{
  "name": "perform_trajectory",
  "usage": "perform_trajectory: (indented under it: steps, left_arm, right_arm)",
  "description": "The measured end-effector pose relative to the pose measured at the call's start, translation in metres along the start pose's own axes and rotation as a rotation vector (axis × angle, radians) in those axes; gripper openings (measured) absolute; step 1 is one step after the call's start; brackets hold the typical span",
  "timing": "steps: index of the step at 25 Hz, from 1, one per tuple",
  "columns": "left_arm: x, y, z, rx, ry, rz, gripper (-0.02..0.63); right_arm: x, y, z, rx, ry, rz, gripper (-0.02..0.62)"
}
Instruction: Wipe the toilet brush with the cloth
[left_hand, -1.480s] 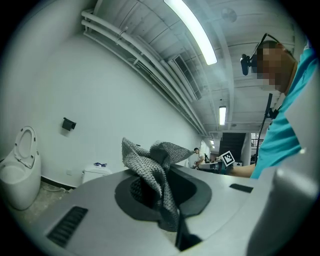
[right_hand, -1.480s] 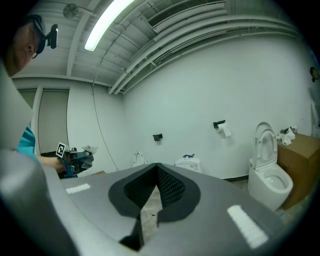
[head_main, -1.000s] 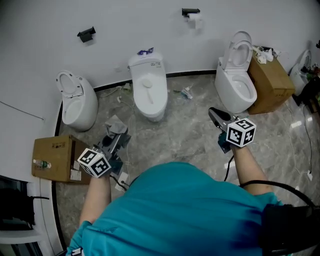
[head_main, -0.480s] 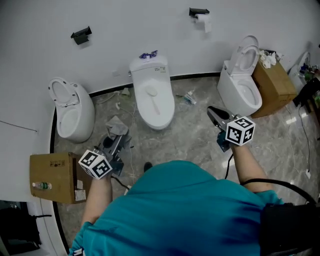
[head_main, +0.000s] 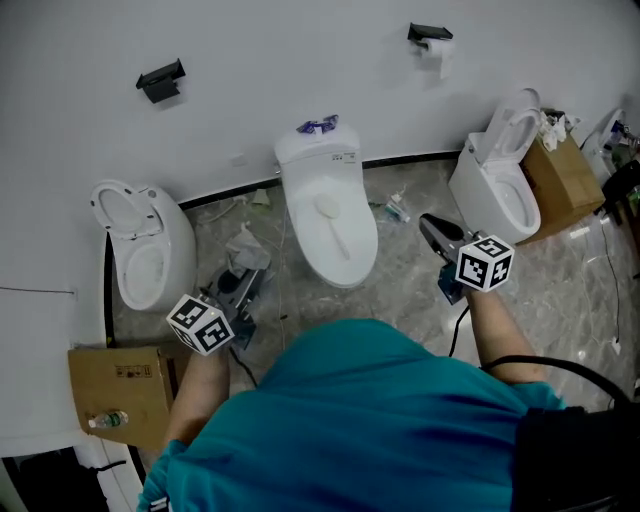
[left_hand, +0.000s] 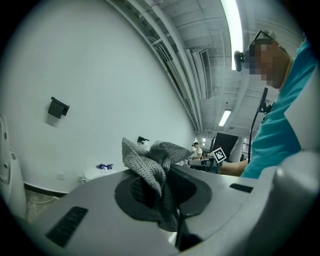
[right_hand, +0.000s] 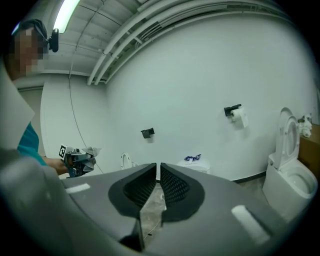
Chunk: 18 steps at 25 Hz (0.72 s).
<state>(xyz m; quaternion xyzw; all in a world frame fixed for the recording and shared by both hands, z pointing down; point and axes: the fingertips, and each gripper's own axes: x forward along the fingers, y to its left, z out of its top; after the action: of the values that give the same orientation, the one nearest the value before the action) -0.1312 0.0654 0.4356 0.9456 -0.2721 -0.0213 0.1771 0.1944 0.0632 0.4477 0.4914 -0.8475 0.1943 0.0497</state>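
A grey marbled floor (head_main: 400, 290) is seen to meet a white wall (head_main: 250, 50). At the floor's left edge a cardboard box (head_main: 115, 385) is set, and the left toilet (head_main: 140, 250), lid raised, stands beyond it against the wall. The left gripper (head_main: 250, 278) is held over the floor between that toilet and the middle toilet (head_main: 335, 215). Its jaws are clamped on the crumpled grey cloth (head_main: 244, 246), which sticks out past the tips. The toilet brush (head_main: 336, 224), white and long-handled, is laid flat on the middle toilet's closed lid, apart from both grippers. The right gripper (head_main: 428, 222) is held over the floor just right of that toilet, its jaws pressed together with nothing between them. The right toilet (head_main: 498, 190), lid raised, and a second box (head_main: 562, 172) are placed at the floor's right edge.

Compared with a second ago, all three toilets are shown lower in the head view, the middle and right ones also further right. The cloth has been kept clamped and the right jaws kept together.
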Motion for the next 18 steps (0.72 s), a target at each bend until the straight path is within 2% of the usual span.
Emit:
perform_trajectory:
  steps: [7,9,14,18]
  left_arm:
    - [0.055,0.06,-0.007,-0.053,0.038,0.023,0.035]
    - [0.077,0.073,-0.01,-0.063,0.048,0.048,0.037]
    - [0.135,0.113,-0.01,-0.118,0.029,0.155,0.037]
    - [0.172,0.133,-0.02,-0.134,0.054,0.23,0.035]
  right_arm:
    - [0.078,-0.056,-0.012,0.083,0.114,0.037,0.033]
    - [0.104,-0.082,-0.019,0.11,0.16,0.065,0.077]
    - [0.183,-0.144,-0.031,0.16,0.286,0.196,0.157]
    - [0.24,-0.176,-0.053,0.142,0.435,0.314,0.235]
